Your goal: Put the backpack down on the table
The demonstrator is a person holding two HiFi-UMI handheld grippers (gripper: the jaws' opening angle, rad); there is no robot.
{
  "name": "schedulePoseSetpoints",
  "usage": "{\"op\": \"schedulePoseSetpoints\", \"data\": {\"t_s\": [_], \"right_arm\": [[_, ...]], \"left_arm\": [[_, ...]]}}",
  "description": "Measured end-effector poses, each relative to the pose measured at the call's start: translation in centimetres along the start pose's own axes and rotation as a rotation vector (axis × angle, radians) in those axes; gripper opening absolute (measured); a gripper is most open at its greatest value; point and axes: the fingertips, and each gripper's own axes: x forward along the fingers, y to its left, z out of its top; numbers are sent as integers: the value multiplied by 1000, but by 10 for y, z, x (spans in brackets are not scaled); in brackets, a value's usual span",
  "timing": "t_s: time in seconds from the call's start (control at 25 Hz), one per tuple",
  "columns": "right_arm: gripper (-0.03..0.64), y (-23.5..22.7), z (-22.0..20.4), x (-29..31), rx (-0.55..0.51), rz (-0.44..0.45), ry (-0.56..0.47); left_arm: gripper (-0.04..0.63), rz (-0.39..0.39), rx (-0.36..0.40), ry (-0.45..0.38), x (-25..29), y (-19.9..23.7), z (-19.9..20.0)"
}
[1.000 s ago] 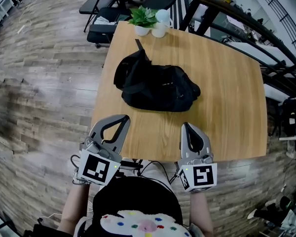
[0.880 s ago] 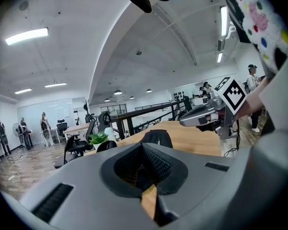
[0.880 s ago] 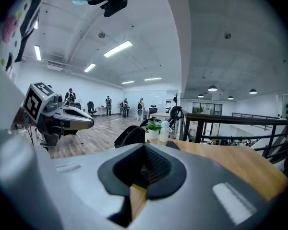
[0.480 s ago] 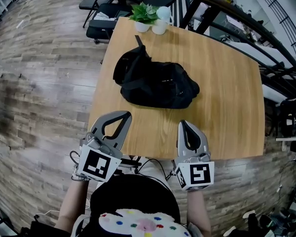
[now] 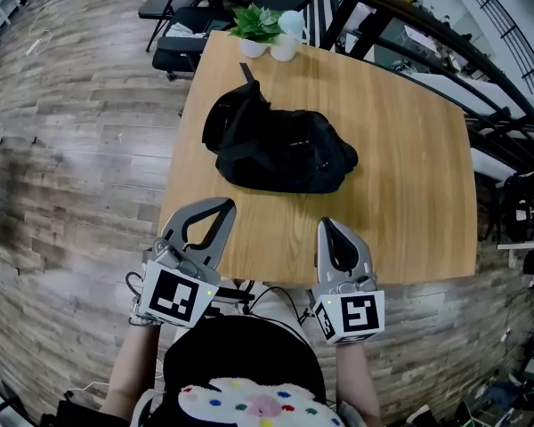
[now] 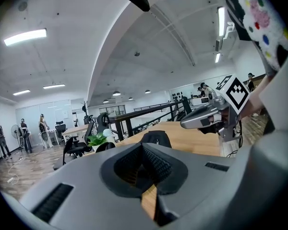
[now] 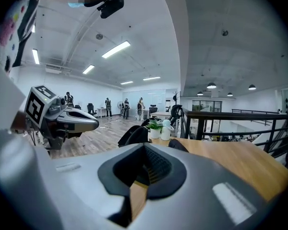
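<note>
A black backpack lies flat on the wooden table, left of its middle, one strap sticking up toward the far edge. Over the table's near edge my left gripper is shut and holds nothing. My right gripper sits beside it, shut and empty too. Both are well short of the backpack, apart from it. In the left gripper view the backpack's top peeks above the closed jaws, with the right gripper at the right. The right gripper view shows the backpack and the left gripper.
A small potted plant and a white pot stand at the table's far edge. Black chairs stand beyond it. A dark railing runs along the right. Wood floor lies at the left.
Both grippers have stayed shut near the table's front edge; the right one drifted slightly left. The backpack has not moved on the table.
</note>
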Motion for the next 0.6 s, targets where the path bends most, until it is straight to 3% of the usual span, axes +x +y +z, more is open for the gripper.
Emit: {"op": "schedulePoseSetpoints", "data": {"t_s": [0.6], "right_arm": [[9,3,-9,-6,22,-12,24]], "left_arm": [[8,13,4,8,-8,6,-2]]}}
